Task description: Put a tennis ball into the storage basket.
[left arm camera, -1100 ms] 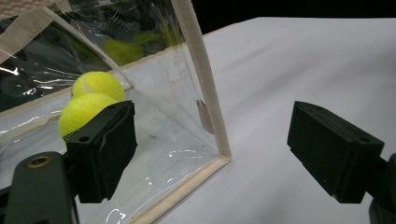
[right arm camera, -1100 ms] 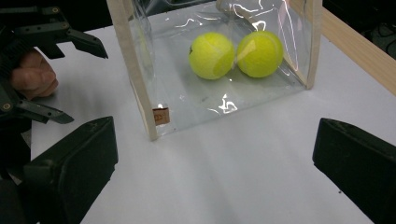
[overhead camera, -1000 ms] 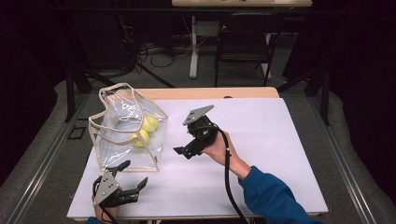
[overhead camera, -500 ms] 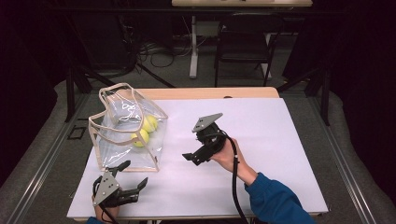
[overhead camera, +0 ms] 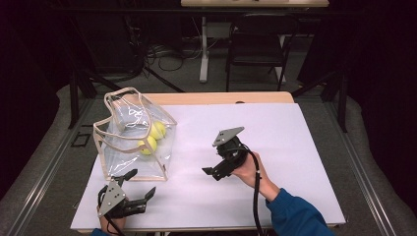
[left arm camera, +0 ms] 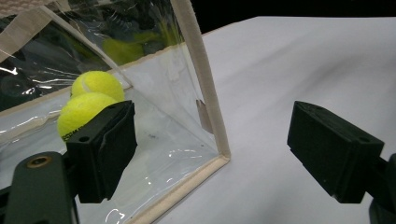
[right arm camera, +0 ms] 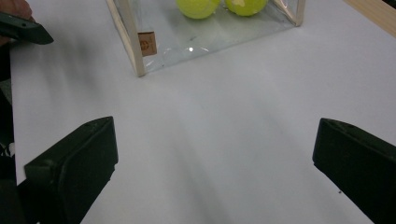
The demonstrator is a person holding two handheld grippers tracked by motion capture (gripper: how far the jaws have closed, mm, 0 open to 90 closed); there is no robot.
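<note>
Clear plastic edged with cream webbing makes up the bag (overhead camera: 133, 140), which stands on the left half of the white table (overhead camera: 275, 142) with its mouth facing up and its handle loops (overhead camera: 125, 96) rising at the far side. Its long axis runs from the near left edge of the table away toward the far middle, and one narrow end panel faces my right tongs. Two yellow tennis balls (overhead camera: 152, 137) lie inside on the bag's floor, touching each other, fuzzy and round against the glossy, wrinkled film.

My left tongs (overhead camera: 132, 186) sit low at the near left corner of the table, just in front of the bag's near bottom corner. Both jaws stand wide apart and hold nothing. In the left gripper view the bag's webbing corner post (left arm camera: 205, 88) rises between the two black blocks, a little beyond them, and the balls (left arm camera: 91, 100) show through the film behind the left block.

My right tongs (overhead camera: 212, 173) hang in my hand over the middle of the table, well apart from the bag, tilted down toward it, with the grey three-cornered plate (overhead camera: 228, 136) on top. These jaws are also spread wide and empty. In the right gripper view bare white tabletop (right arm camera: 210, 130) lies between them and the bag (right arm camera: 205, 32); a small tan label (right arm camera: 146, 44) sits on the end panel beside the corner post.

Behind the table stand a dark folding chair (overhead camera: 255, 46) and loose cables (overhead camera: 167, 54) on the floor.
</note>
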